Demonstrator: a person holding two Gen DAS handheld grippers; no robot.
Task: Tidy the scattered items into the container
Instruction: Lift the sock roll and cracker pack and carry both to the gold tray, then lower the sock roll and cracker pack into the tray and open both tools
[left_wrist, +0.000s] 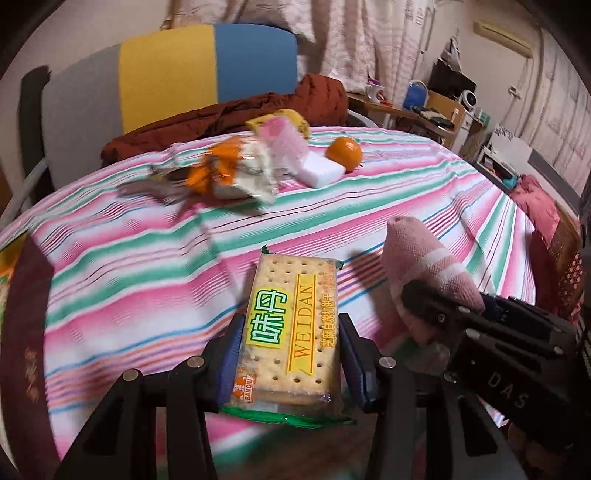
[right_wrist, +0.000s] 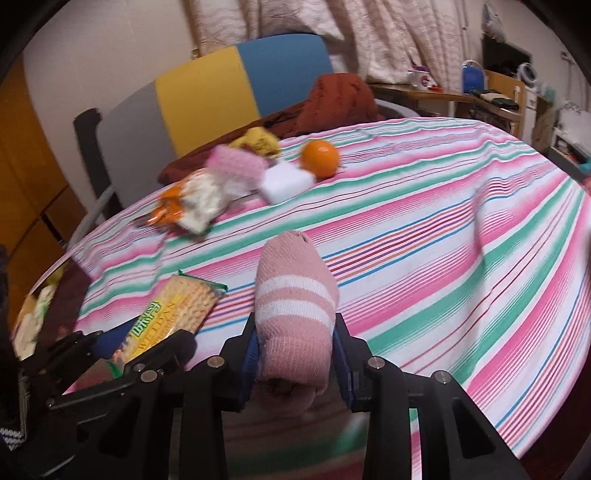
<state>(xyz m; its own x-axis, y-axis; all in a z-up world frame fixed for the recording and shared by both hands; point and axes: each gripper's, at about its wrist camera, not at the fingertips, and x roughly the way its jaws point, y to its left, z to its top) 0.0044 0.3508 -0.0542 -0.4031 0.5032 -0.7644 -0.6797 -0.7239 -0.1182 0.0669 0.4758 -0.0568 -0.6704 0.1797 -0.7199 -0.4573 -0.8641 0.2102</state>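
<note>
A table under a pink, green and white striped cloth (right_wrist: 461, 206) filled the foreground. Behind it stood a chair (left_wrist: 166, 74) with a grey, yellow and blue back, a rust-brown garment (right_wrist: 343, 99) draped across its seat. Pale patterned curtains (left_wrist: 369, 40) hung along the far wall. To the right, a wooden desk (left_wrist: 406, 107) carried clutter (a mug, a blue jug). The light was dim and warm.

A wide bare stretch of the striped pink-and-green tablecloth (right_wrist: 443, 229) lies open on the right. At the far left, a crumpled orange-and-white snack wrapper (right_wrist: 192, 203), white foam block (right_wrist: 286, 182) and round orange fruit (right_wrist: 320, 158) crowd together.
</note>
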